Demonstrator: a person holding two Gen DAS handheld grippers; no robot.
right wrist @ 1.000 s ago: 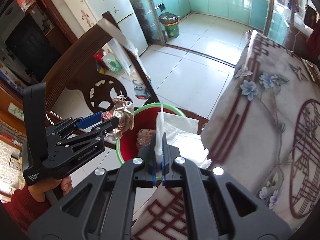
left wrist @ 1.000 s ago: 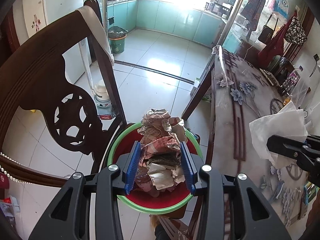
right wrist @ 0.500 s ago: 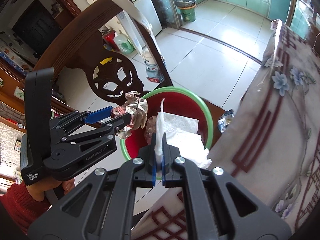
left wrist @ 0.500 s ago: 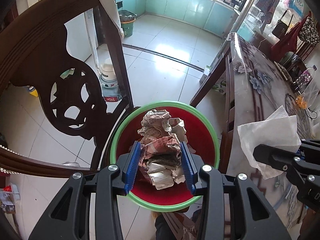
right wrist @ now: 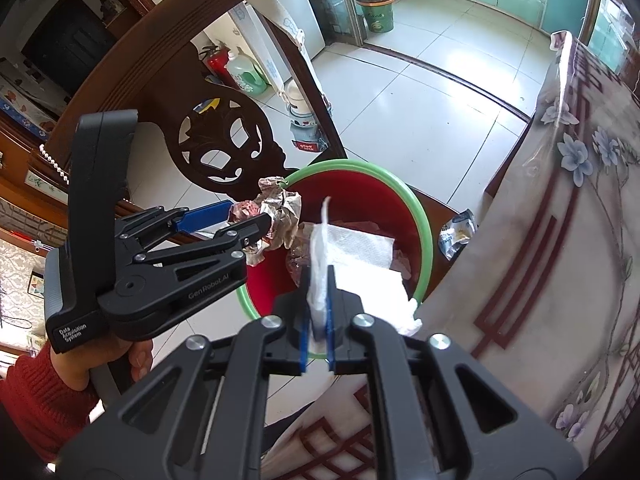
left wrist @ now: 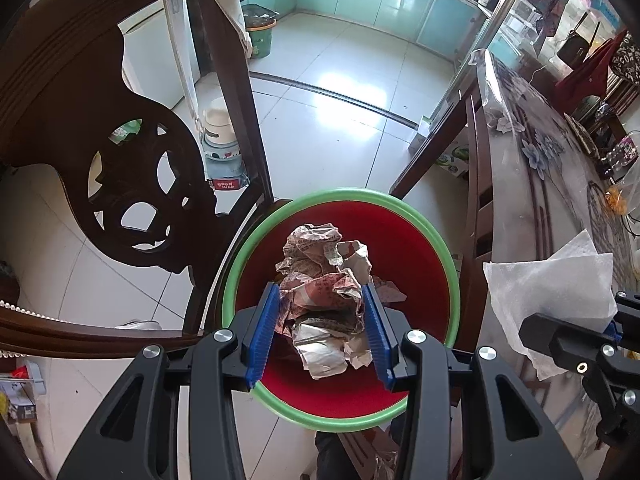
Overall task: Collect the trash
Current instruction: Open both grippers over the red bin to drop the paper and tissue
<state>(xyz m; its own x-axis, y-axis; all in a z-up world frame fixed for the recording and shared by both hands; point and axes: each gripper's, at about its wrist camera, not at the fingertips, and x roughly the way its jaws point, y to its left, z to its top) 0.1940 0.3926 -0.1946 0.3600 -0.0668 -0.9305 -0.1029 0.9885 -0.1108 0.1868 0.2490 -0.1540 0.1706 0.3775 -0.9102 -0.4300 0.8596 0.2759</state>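
A red bin with a green rim (left wrist: 344,194) stands on a chair seat beside the table. My left gripper (left wrist: 319,292) is shut on a wad of crumpled printed paper (left wrist: 320,264) and hangs right over the bin's mouth. The right wrist view shows that left gripper (right wrist: 256,212) with the wad (right wrist: 280,200) above the bin's rim (right wrist: 424,232). My right gripper (right wrist: 319,276) stands over the bin's near edge. Its jaws are opening, and a white tissue (right wrist: 360,244) still stands between the pads with a slight gap showing. The tissue (left wrist: 552,276) also shows in the left wrist view.
A dark carved chair back (left wrist: 132,160) rises left of the bin. The table with a floral cloth (left wrist: 532,184) runs along the right. A small white pot (left wrist: 220,136) and a green waste bin (left wrist: 260,36) stand on the tiled floor. A crumpled packet (right wrist: 456,232) lies by the table edge.
Both grippers have come down toward the red bin, which now fills more of each view. The right gripper's pads have parted a little around the tissue.
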